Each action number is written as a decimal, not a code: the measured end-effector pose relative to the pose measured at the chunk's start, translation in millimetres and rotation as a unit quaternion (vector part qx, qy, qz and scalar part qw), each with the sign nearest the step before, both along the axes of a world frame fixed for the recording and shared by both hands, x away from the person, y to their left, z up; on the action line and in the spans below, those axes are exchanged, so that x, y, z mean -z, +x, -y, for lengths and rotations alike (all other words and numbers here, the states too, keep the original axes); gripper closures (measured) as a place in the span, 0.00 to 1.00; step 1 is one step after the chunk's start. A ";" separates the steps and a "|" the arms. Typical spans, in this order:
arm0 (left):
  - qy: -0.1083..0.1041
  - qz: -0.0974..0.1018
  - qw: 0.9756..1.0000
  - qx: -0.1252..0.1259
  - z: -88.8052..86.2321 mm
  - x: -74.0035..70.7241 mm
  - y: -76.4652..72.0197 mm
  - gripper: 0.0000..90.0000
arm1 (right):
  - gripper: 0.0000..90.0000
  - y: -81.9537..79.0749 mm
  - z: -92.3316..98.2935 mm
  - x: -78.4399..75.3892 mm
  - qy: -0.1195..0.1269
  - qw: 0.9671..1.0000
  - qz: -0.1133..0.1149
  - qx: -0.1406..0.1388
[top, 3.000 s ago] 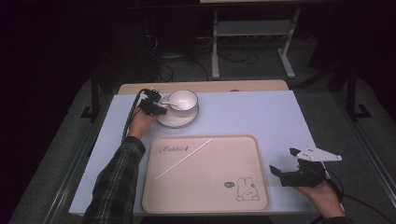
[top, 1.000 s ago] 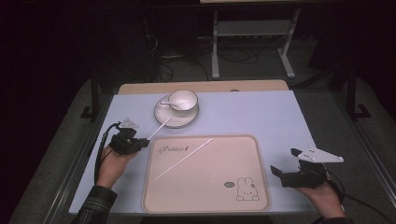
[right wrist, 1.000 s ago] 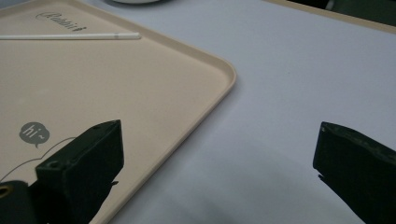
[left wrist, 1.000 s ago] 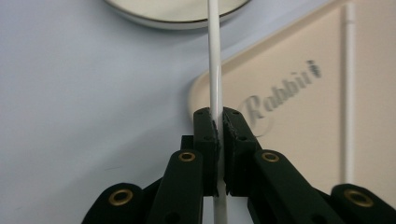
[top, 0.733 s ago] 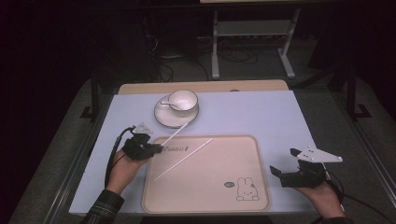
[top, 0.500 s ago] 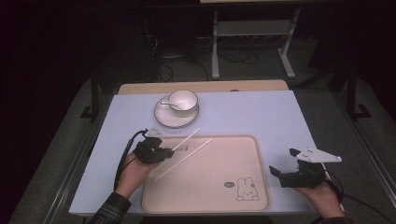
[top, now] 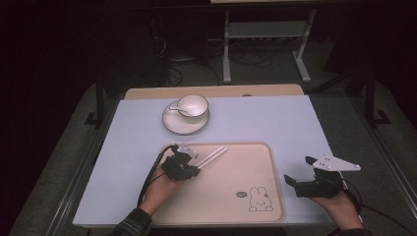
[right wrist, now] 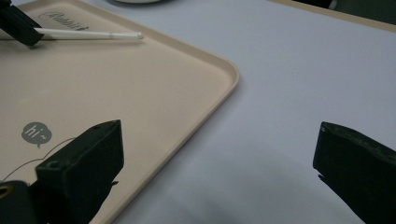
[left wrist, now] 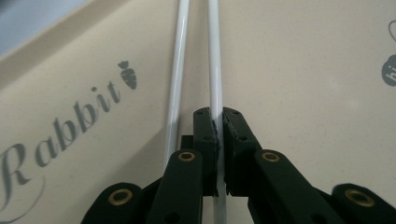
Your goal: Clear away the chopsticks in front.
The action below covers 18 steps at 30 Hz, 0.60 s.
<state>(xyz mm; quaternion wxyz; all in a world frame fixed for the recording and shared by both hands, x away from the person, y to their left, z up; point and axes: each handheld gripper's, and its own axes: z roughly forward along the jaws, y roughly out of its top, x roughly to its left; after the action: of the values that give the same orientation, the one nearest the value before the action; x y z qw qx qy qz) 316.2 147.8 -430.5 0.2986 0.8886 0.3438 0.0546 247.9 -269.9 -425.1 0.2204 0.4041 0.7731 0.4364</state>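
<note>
**Left tool over tray, clamped on one white chopstick**

Since three seconds ago the left tool (top: 183,162) has come away from the cup and saucer at the far side of the surface and now sits over the near-left part of the tray (top: 275,196); the right tool (top: 307,179) has kept its place. In the left gripper view the two black jaws are drawn together on one white chopstick (left wrist: 215,70), which runs straight out from between the pads; a second white chopstick (left wrist: 177,79) lies just beside it to the left, outside the jaws, close to parallel. In the high view both sticks point away from the left tool toward the far right, over the tray's far portion. The tray is beige, printed "Rabbit" with a small carrot (left wrist: 128,74), and carries a rabbit drawing (top: 258,199) near its near-right corner; it lies on the pale blue surface (top: 275,118). Beyond the tray stands a white cup (top: 193,105) on a saucer (top: 172,125) with a spoon (top: 178,110) at the cup's left. The right tool is held off the tray's right edge, near side, its jaws standing well apart with nothing between them.
</note>
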 end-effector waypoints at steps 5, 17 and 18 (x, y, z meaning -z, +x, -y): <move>-0.004 0.004 1.000 -0.005 -0.9 2.2 -0.3 0.93 | 0.01 0.0 0.5 0.0 0.000 1.000 0.000 0.000; -0.015 0.004 1.000 0.000 -1.6 -2.6 -0.4 0.90 | 0.01 -0.4 0.2 -0.4 0.001 1.000 0.001 0.000; -0.019 0.008 1.000 0.001 -1.3 -5.9 0.0 0.90 | 0.01 -0.4 0.3 -0.4 0.001 1.000 0.001 0.001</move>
<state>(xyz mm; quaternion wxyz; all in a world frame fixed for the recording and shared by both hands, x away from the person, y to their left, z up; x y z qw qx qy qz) 316.2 149.1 -424.6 0.3177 0.8828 0.3417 0.0547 247.5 -270.2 -424.6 0.2215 0.4045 0.7719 0.4376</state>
